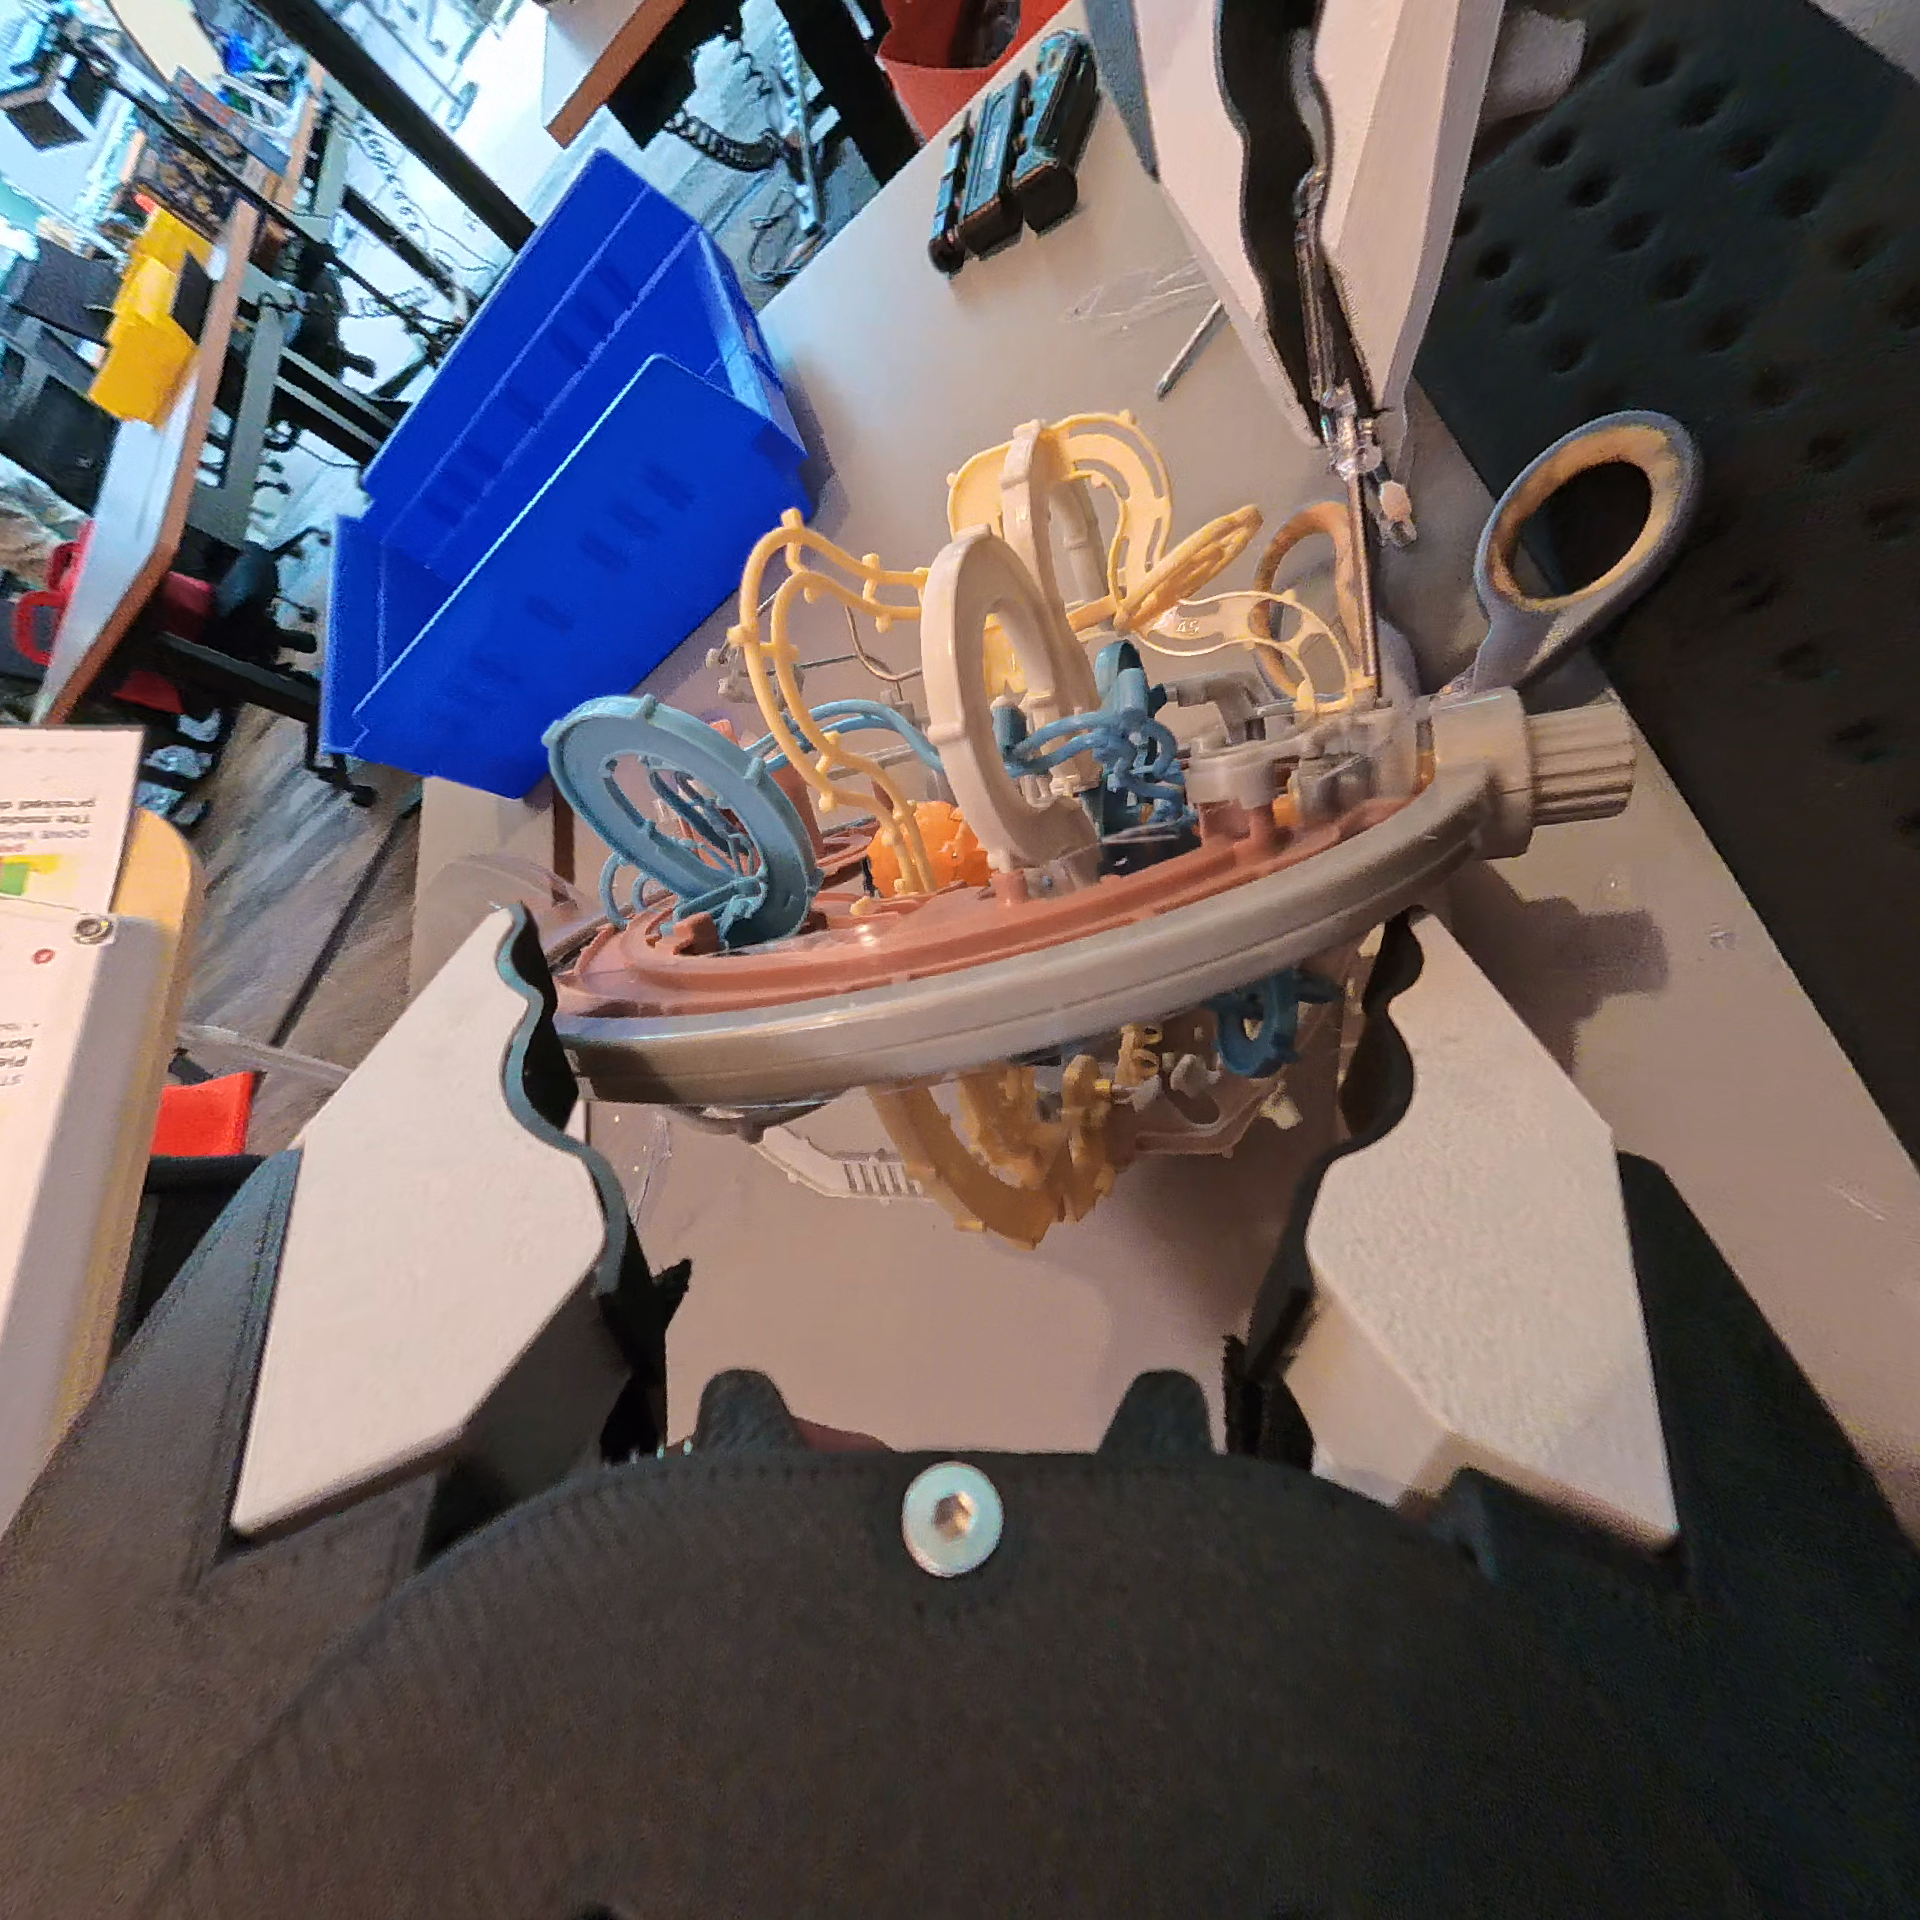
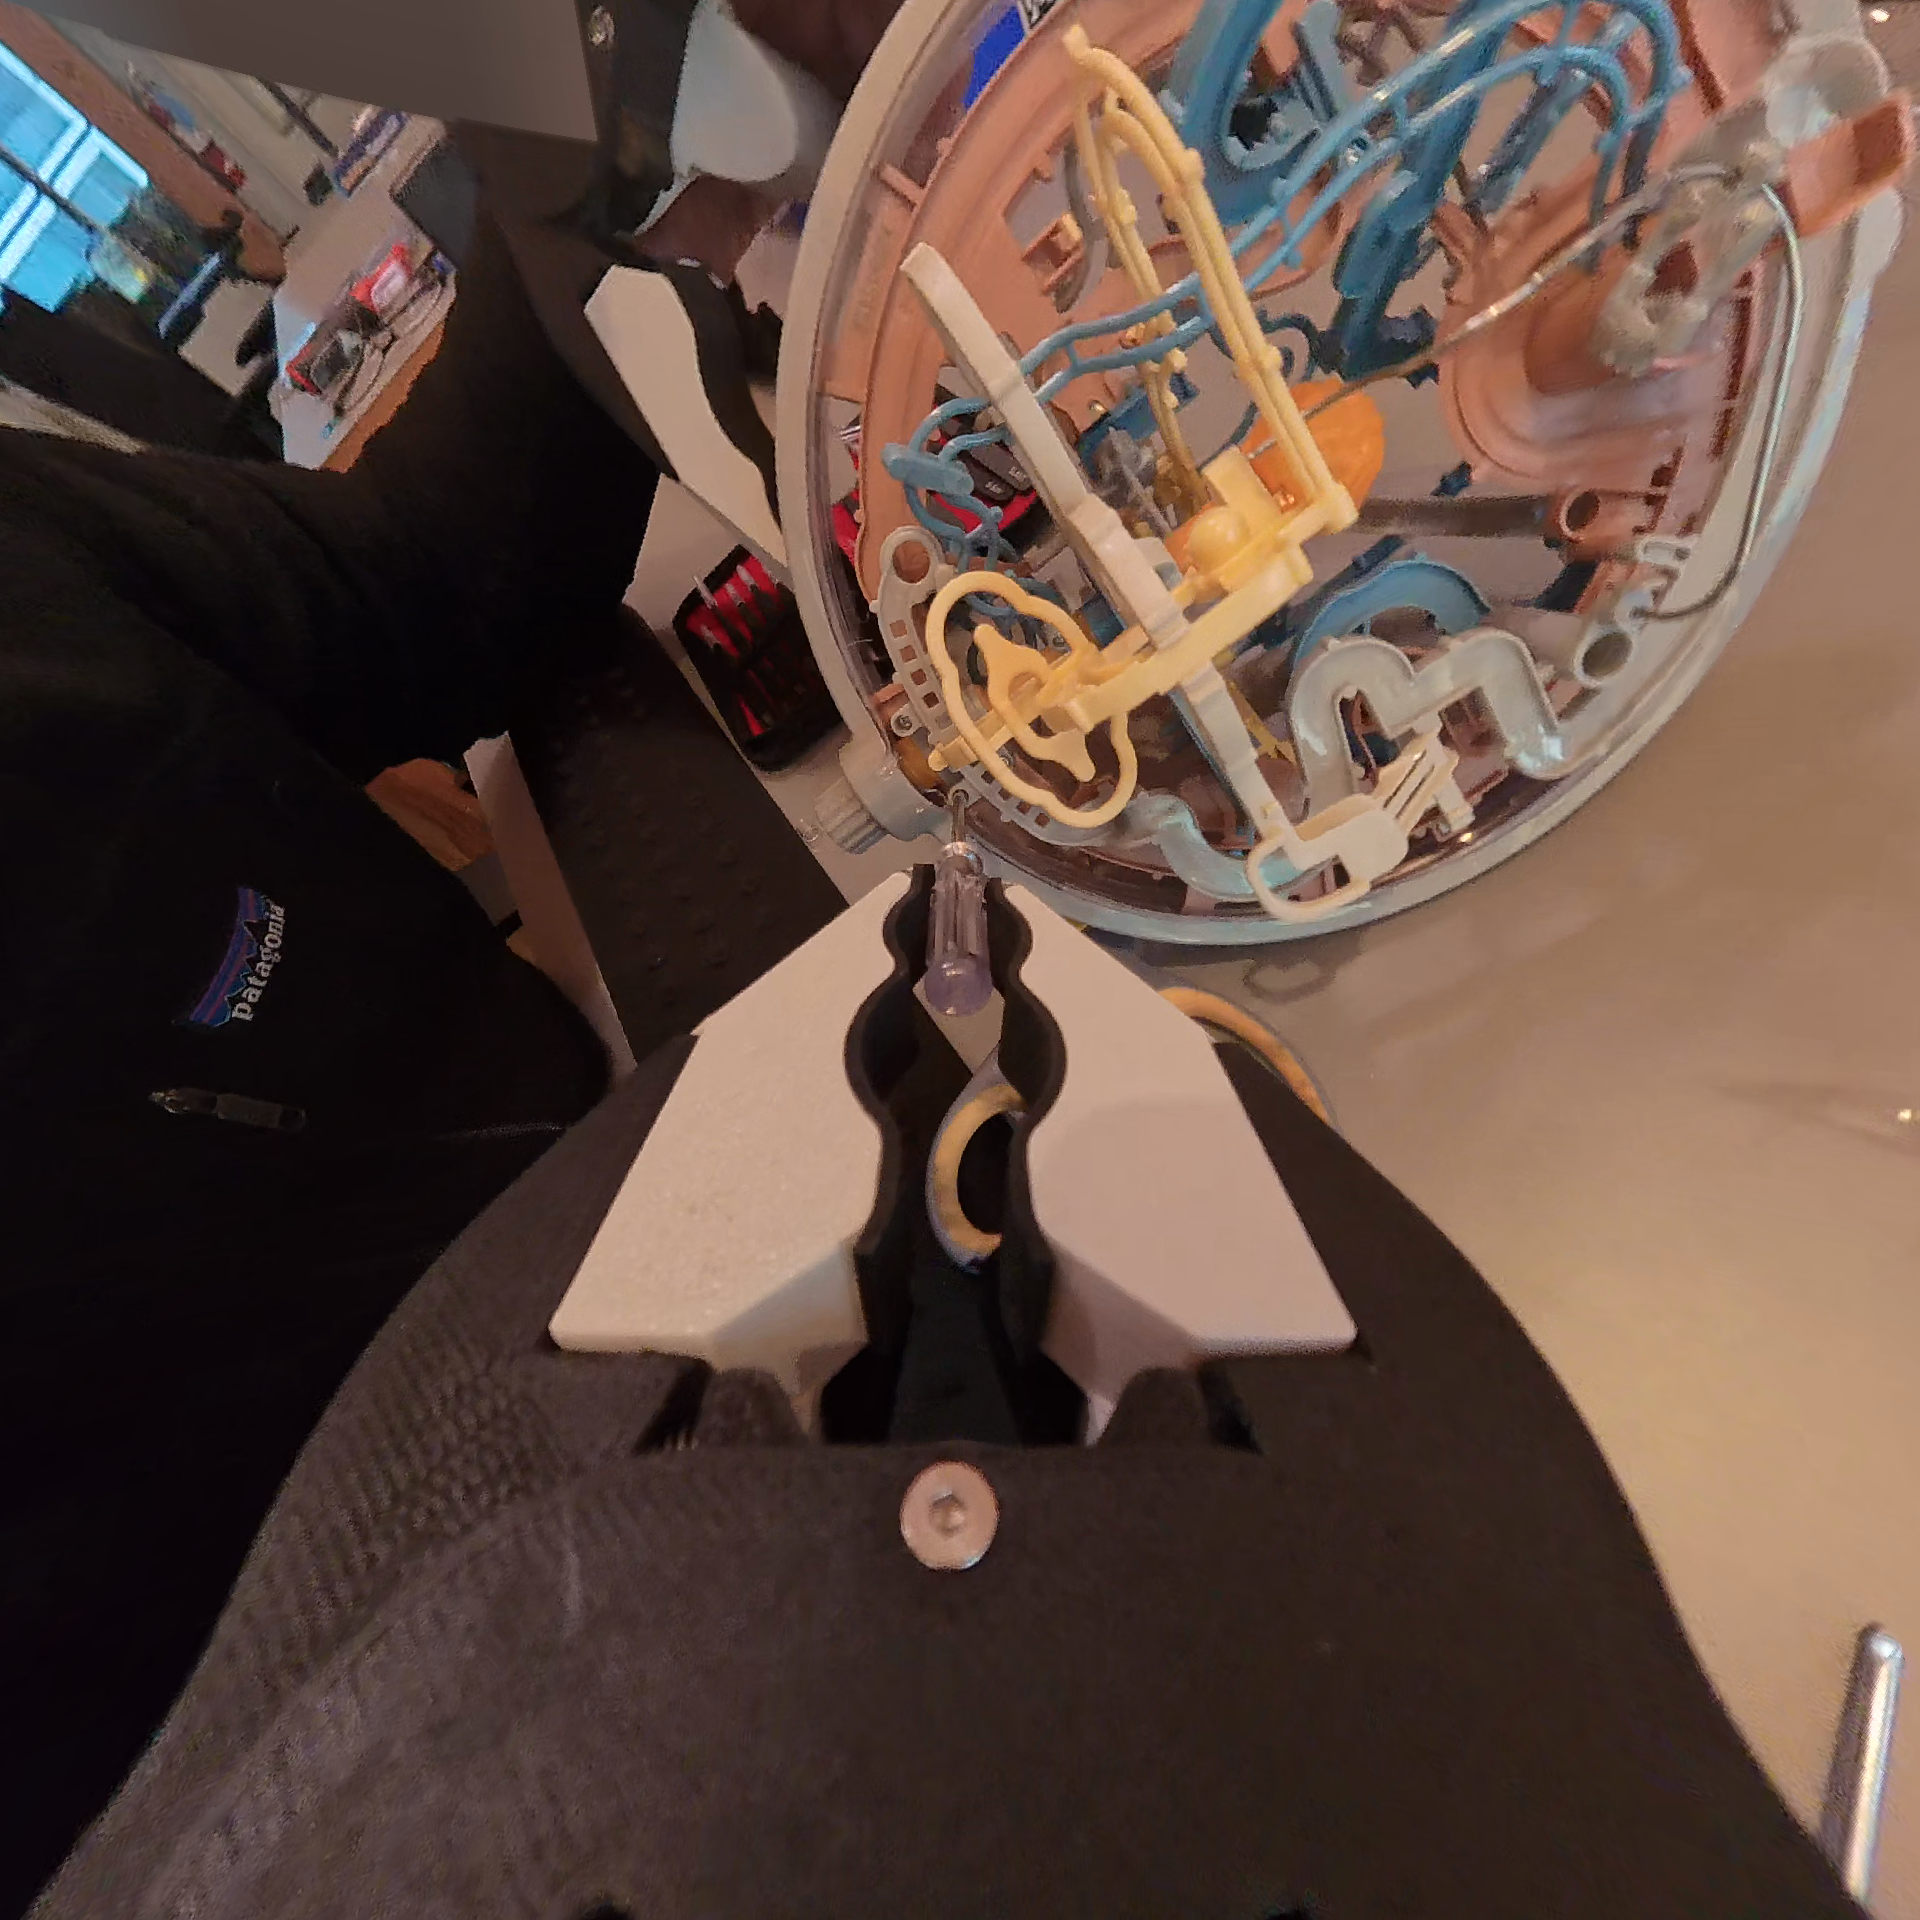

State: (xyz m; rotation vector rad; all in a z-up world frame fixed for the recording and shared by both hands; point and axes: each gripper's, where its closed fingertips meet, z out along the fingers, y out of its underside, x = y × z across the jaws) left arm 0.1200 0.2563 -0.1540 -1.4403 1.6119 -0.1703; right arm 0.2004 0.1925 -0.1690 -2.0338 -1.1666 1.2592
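Observation:
My left gripper (image 1: 956, 1029) is shut on a clear puzzle ball (image 1: 997, 831) with coloured plastic tracks inside. Its fingers (image 1: 436, 1195) clamp the ball's grey middle ring from both sides, just above the grey table (image 1: 935, 343). My right gripper (image 2: 956, 894) is shut on a small screwdriver with a clear handle (image 2: 954, 935). The screwdriver's tip touches the puzzle ball (image 2: 1299, 468) next to its grey knob (image 2: 857, 805). In the left wrist view the right gripper (image 1: 1351, 208) comes from above with the screwdriver (image 1: 1340, 416) beside the knob (image 1: 1558, 769).
A grey ring stand (image 1: 1579, 530) lies by a black perforated mat (image 1: 1714, 312). Blue bins (image 1: 561, 499) and black blocks (image 1: 1008, 177) stand behind. A white box (image 1: 62, 1039) is at the left. A person in black (image 2: 208, 935), a red tool case (image 2: 748, 644) and a metal rod (image 2: 1860, 1766) are nearby. The metal rod (image 2: 1860, 1766) is about 20 cm from my right fingertips and 30 cm from my left. Look for it in the left wrist view (image 1: 1192, 344) too.

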